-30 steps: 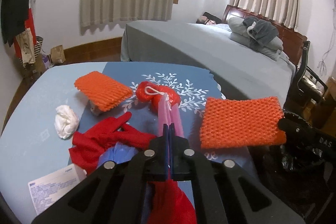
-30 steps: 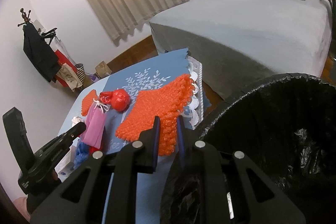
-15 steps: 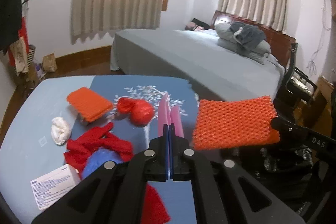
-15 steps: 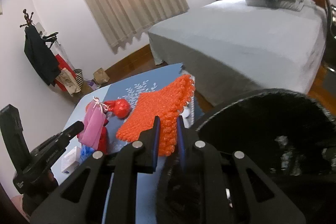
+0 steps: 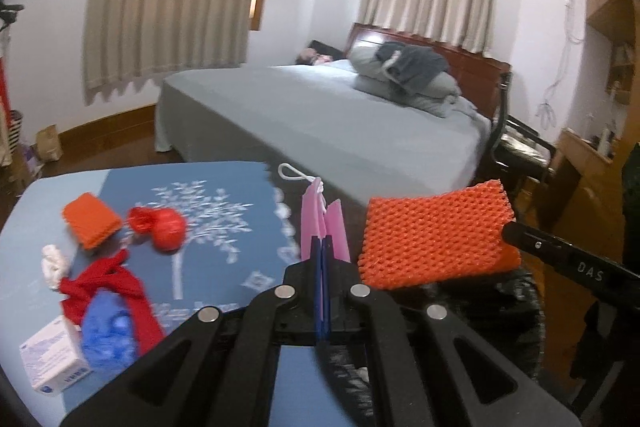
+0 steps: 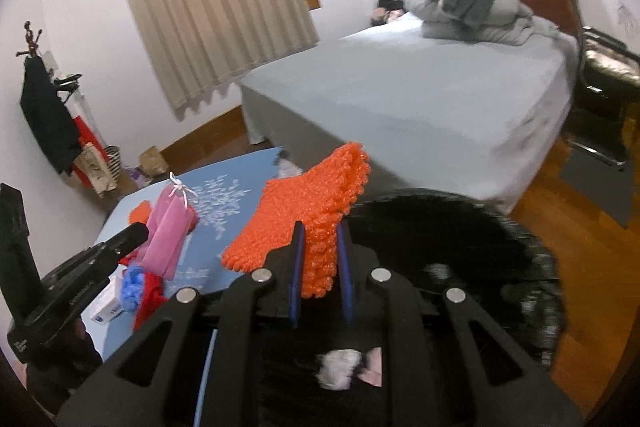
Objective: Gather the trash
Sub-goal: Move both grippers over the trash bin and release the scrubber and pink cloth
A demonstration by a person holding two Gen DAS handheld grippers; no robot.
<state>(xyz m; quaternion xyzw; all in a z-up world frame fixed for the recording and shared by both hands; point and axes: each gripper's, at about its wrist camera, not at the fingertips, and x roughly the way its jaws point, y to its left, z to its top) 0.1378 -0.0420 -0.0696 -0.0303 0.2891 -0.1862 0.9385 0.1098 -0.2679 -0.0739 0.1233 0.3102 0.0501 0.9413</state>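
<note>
My left gripper point(image 5: 322, 247) is shut on a pink pouch point(image 5: 322, 223) with a white drawstring, held in the air past the table's right edge; the pouch also shows in the right wrist view point(image 6: 168, 231). My right gripper point(image 6: 320, 247) is shut on an orange foam net point(image 6: 304, 215) and holds it over the black trash bag point(image 6: 460, 247). The net also shows in the left wrist view point(image 5: 436, 235), above the bag's rim point(image 5: 516, 291). Crumpled white and pink trash point(image 6: 348, 371) lies inside the bag.
On the blue table point(image 5: 224, 211) lie a second orange foam net point(image 5: 90, 219), a red knotted bag point(image 5: 164, 227), a white wad point(image 5: 52, 263), red cloth point(image 5: 108, 287), a blue wad point(image 5: 108, 339) and a white box point(image 5: 52, 355). A grey bed point(image 5: 320, 115) stands behind.
Both grippers have lifted and swung right. The pink pouch rose off the table. The orange net moved from the table edge to above the trash bag.
</note>
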